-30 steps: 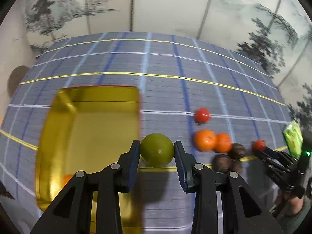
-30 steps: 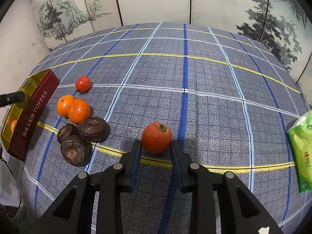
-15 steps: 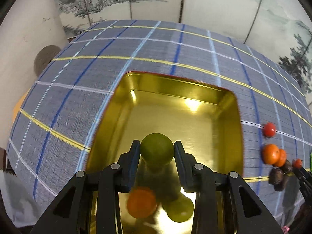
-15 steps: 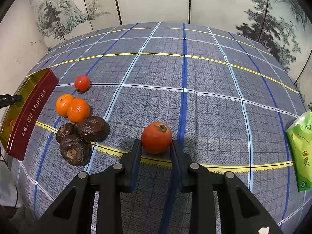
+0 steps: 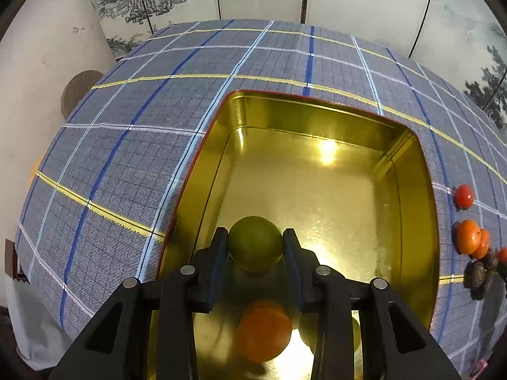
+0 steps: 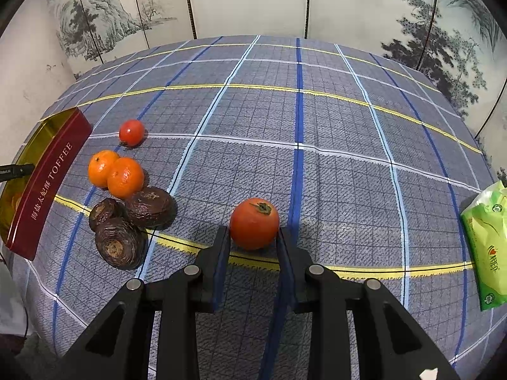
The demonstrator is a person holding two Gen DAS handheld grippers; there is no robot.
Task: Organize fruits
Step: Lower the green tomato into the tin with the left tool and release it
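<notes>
Your red tin [image 6: 47,177] at nine o'clock is showing "TOFFEE" in white beside Chinese characters too small to read. Your left gripper [image 5: 255,247], clamping the green fruit [image 5: 255,243], is now hanging over the gold tin interior [image 5: 317,190] instead of the cloth, open floor lying toward twelve o'clock. Your right gripper [image 6: 252,237] is staying put, pinching the red persimmon [image 6: 254,223] over the plaid tablecloth [image 6: 317,126].

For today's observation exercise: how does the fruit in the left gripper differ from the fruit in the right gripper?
The green fruit is plain green with no stalk showing; the red fruit is orange-red with a dark leafy cap. The green fruit is held over the gold tin; the red fruit is over the checked cloth. Both are round and clamped between gripper fingers.
</notes>
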